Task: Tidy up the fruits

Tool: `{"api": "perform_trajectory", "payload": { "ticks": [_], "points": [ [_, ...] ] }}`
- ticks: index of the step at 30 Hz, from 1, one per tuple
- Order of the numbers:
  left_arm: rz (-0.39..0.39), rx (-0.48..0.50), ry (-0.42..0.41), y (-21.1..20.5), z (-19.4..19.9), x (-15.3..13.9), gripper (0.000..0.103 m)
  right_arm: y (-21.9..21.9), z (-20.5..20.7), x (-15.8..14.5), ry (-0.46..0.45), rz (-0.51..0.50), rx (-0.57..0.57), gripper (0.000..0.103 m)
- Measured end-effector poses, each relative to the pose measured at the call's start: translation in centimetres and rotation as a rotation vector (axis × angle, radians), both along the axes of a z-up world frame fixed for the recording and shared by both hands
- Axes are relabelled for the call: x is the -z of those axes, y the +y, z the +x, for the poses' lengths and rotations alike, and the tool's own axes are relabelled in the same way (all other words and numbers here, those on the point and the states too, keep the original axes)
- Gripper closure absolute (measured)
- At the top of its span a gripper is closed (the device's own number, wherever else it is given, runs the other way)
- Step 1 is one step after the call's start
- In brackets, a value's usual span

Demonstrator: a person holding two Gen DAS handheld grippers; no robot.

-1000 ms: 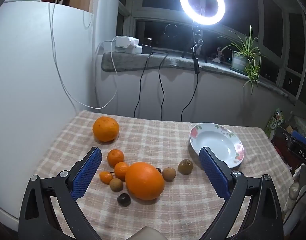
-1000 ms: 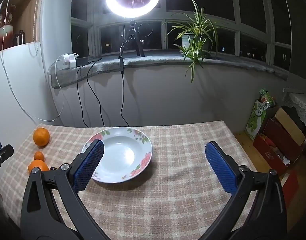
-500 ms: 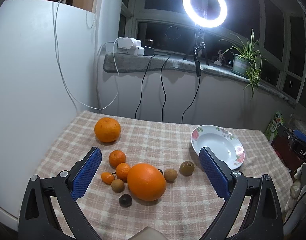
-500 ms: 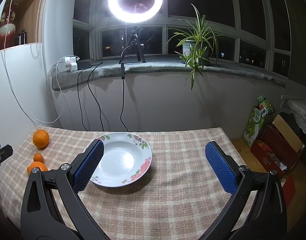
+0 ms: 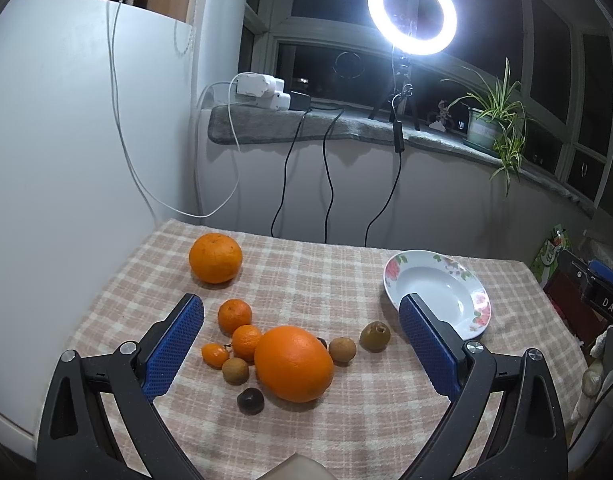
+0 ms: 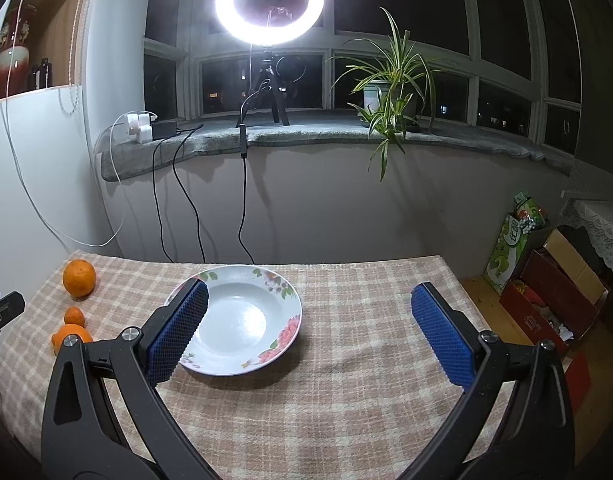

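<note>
We hover both claws over the checked worktop

Our left claw gapes above the large round orange; our right claw gapes, empty, beside the white floral plate.

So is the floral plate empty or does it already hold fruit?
Empty. The floral plate shows a bare white bowl in both views; every fruit, including the big orange, sits on the checked cloth.

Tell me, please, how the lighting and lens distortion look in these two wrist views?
Left wrist view: the ring light blows out white, fruit shadows fall toward the camera, and the window frames bow. Right wrist view: the same ring light flares, the plate shows soft glare, and the corners vignette dark.
</note>
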State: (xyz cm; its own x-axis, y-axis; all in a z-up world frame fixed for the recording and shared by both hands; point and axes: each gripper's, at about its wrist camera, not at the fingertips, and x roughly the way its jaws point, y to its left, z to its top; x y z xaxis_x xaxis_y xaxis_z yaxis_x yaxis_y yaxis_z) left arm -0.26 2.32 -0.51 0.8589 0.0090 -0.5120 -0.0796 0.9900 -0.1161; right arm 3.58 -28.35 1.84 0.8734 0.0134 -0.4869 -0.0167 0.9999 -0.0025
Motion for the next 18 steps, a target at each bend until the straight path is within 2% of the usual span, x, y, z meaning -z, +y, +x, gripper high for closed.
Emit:
{"api": "perform_trajectory", "payload": {
  "ticks": [18],
  "points": [
    [0.0, 0.005, -0.001, -0.17, -0.18, 0.16, 0.005, 0.02, -0.08, -0.3, -0.005, -0.01, 0.005, 0.0]
  ]
}}
